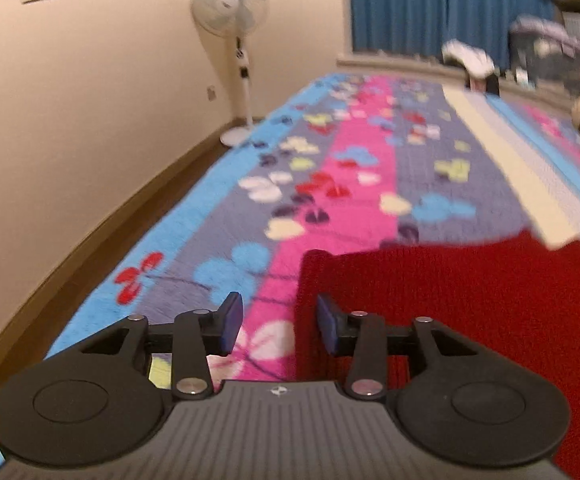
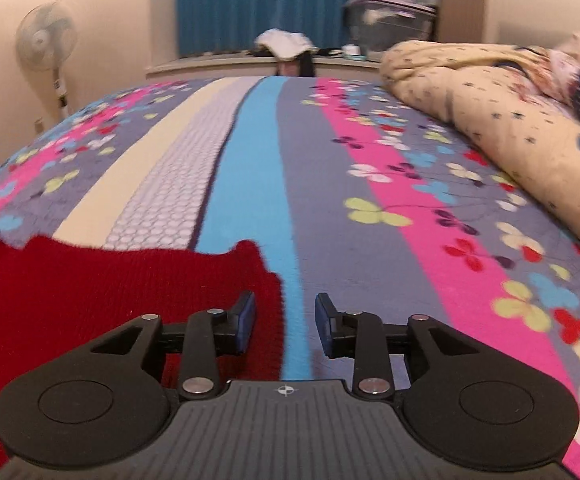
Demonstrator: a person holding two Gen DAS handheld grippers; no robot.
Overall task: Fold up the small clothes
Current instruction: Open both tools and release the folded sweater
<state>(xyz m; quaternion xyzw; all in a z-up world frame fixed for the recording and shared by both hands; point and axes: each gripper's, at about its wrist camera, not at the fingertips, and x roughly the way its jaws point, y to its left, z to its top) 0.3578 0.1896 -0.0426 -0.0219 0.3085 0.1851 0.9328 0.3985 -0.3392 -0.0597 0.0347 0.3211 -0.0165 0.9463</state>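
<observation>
The red knitted garment [image 1: 469, 300] lies flat on the flowered bedspread [image 1: 329, 184], filling the lower right of the left wrist view and cut off by the frame edge there. In the right wrist view it fills the lower left, partly hidden behind the gripper body. The left gripper [image 1: 280, 326] stands with its jaws apart and nothing between them, over the garment's left edge. The right gripper [image 2: 286, 326] is likewise parted and empty, beside the garment's right edge. Both views are blurred; the fan [image 1: 230, 4] and the crumpled cream quilt [image 2: 509, 120] show only softly.

Red knit garment [image 1: 469, 292] — flat on bedspread [image 1: 218, 216].
</observation>
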